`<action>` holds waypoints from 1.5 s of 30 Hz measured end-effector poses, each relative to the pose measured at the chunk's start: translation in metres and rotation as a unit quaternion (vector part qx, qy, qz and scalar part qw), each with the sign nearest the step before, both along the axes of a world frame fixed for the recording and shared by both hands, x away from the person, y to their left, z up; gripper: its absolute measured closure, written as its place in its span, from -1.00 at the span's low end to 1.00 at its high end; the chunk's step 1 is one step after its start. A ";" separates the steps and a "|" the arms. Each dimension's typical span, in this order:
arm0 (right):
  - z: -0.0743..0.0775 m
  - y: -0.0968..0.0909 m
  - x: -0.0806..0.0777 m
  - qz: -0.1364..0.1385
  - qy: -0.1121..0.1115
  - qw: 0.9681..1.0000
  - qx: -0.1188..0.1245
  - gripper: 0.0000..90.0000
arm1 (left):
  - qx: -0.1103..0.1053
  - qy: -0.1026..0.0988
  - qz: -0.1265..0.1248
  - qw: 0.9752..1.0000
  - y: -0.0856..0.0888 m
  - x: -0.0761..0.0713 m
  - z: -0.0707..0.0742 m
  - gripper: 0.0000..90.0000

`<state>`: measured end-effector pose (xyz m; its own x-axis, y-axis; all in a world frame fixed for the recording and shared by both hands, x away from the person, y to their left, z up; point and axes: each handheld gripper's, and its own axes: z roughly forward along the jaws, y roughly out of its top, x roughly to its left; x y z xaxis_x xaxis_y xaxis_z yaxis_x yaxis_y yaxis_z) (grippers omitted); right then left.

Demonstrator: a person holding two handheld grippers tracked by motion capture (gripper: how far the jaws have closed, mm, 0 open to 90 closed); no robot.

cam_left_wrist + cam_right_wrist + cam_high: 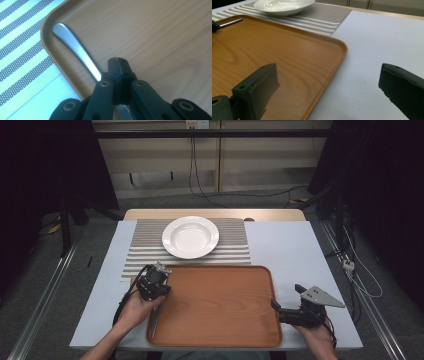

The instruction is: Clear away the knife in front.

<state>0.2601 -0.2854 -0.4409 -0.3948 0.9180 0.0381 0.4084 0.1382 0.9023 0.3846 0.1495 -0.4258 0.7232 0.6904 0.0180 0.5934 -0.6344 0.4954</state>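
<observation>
Left gripper (pixel 117 61) is clenched on a knife (pixel 75 48), pinching it mid-handle, with the knife lying along the tray's (pixel 225 300) left edge. Right gripper (pixel 287 307) hangs wide open straddling the tray's right rim, holding nothing. Looks early: knife grabbed but not lifted, and the plate (pixel 190 236) on the mat (pixel 145 245) sits empty.

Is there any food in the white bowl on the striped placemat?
No, the white bowl on the striped placemat shows a bare, clean inside in the high view.
</observation>
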 end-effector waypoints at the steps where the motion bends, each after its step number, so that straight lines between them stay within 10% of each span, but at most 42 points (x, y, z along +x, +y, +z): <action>1: 0.000 0.000 0.000 0.000 0.000 1.000 0.001 -0.95 | -0.003 0.000 0.000 1.000 0.001 0.000 0.000 1.00; 14: 0.000 0.000 0.000 0.000 -0.001 1.000 0.000 -0.95 | -0.044 -0.006 -0.018 0.999 0.006 -0.002 0.004 0.87; 20: 0.000 -0.001 0.000 0.000 -0.001 1.000 0.000 -0.95 | -0.087 -0.036 -0.002 0.996 0.007 -0.004 0.011 0.15; 22: 0.001 0.000 0.000 0.000 -0.001 1.000 0.000 -0.95 | -0.091 -0.041 0.004 0.995 0.008 -0.004 0.012 -0.37; 28: 0.001 0.000 0.000 0.000 -0.001 1.000 0.000 -0.95 | -0.108 -0.055 0.006 0.993 0.010 -0.006 0.017 -0.83; 33: 0.001 0.000 0.000 0.000 -0.001 1.000 0.001 -0.95 | -0.126 -0.092 -0.013 0.988 0.009 -0.014 0.023 -0.86; 40: 0.001 0.000 0.000 0.000 -0.001 1.000 0.000 -0.95 | -0.105 -0.122 -0.009 0.987 0.006 -0.025 0.028 -0.86; 43: 0.001 -0.001 -0.001 0.000 -0.001 1.000 0.001 -0.95 | -0.129 -0.158 0.005 0.979 0.011 -0.030 0.028 -0.86; 45: 0.001 -0.001 -0.001 0.000 -0.002 1.000 0.000 -0.95 | -0.136 -0.155 0.011 0.978 0.015 -0.033 0.028 -0.86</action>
